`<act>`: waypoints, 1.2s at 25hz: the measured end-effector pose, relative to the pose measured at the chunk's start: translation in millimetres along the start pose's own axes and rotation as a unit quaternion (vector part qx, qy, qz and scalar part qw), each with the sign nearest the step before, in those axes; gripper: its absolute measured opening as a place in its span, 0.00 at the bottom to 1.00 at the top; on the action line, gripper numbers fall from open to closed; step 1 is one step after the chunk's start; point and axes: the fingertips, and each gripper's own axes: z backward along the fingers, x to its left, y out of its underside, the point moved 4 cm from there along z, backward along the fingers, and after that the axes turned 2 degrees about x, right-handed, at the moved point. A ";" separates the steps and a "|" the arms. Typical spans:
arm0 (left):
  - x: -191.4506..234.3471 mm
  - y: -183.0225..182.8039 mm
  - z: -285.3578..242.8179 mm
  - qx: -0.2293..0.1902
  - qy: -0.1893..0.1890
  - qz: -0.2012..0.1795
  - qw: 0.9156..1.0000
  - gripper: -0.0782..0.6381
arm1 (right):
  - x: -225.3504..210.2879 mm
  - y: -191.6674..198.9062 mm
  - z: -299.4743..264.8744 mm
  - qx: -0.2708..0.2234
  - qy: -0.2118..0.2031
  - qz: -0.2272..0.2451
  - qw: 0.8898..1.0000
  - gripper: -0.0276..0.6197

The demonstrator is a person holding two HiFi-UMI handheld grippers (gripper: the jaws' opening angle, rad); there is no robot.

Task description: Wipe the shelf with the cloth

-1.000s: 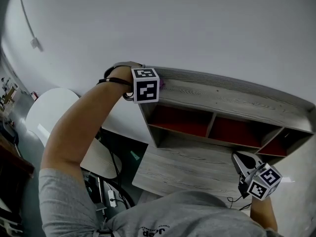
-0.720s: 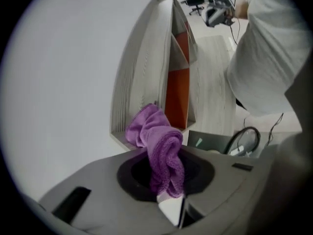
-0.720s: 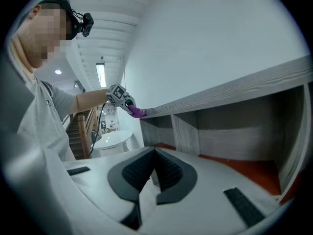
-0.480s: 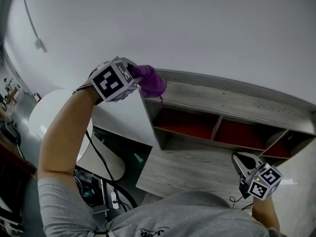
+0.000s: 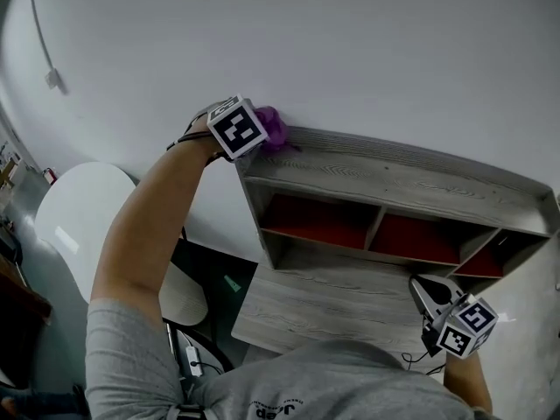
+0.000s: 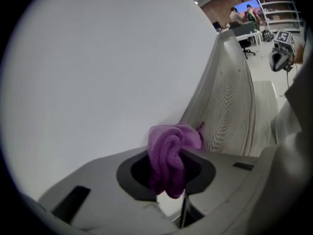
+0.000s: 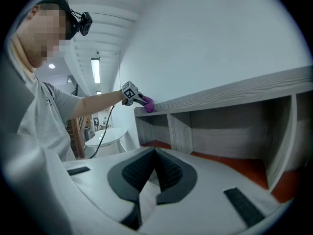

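Left claw [image 6: 166, 174] clamps the bunched purple cloth [image 5: 275, 129], which is pressed on the shelf [image 5: 394, 180] top at its far-left corner, against the wall [image 5: 350, 51]. Right claw [image 7: 155, 170] hangs low – jaws together, nothing between them. Progress, my guess: the wipe sits at one end – the long top board rightward and the red compartments [image 5: 319, 219] probably remain.

Your left gripper [image 5: 261, 133] has the cloth [image 5: 275, 129] between its jaws on the left end of the shelf [image 5: 394, 182] top, against the wall [image 5: 350, 51] behind. Your right gripper [image 5: 433, 294] is low on the right, before the shelf's compartments, well apart.
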 end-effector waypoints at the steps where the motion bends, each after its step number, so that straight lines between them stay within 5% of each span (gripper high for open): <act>1: 2.7 -3.2 -1.2 -0.010 -0.001 0.008 1.000 0.25 | -1.2 0.4 1.2 0.000 0.003 -0.001 1.000 0.07; 4: 5.1 -2.5 -8.4 -0.043 0.051 0.093 0.993 0.27 | -4.1 2.1 3.0 0.001 0.008 -0.004 1.000 0.07; 8: 11.9 3.1 -7.9 -0.093 0.116 0.213 0.966 0.28 | -2.5 3.1 3.7 0.002 0.009 -0.004 1.000 0.07; 16: 22.6 5.7 -8.8 -0.154 0.120 0.357 0.914 0.28 | 1.6 0.2 1.9 0.000 -0.003 -0.014 1.000 0.07; 18: 22.7 6.4 -9.2 -0.160 0.101 0.340 0.921 0.25 | 3.9 0.9 -0.3 0.003 -0.007 -0.012 1.000 0.07; 21: 16.7 15.6 -5.1 -0.122 0.086 0.262 0.953 0.24 | 5.8 2.2 -2.1 0.007 -0.010 -0.008 1.000 0.07; 23: 7.1 26.5 4.0 -0.080 0.107 0.213 0.968 0.24 | 6.7 2.5 -3.0 0.008 -0.012 -0.009 1.000 0.07; 30: -33.8 44.6 55.0 -0.020 0.164 0.129 0.978 0.24 | 9.2 5.3 -7.6 0.011 -0.026 -0.002 1.000 0.07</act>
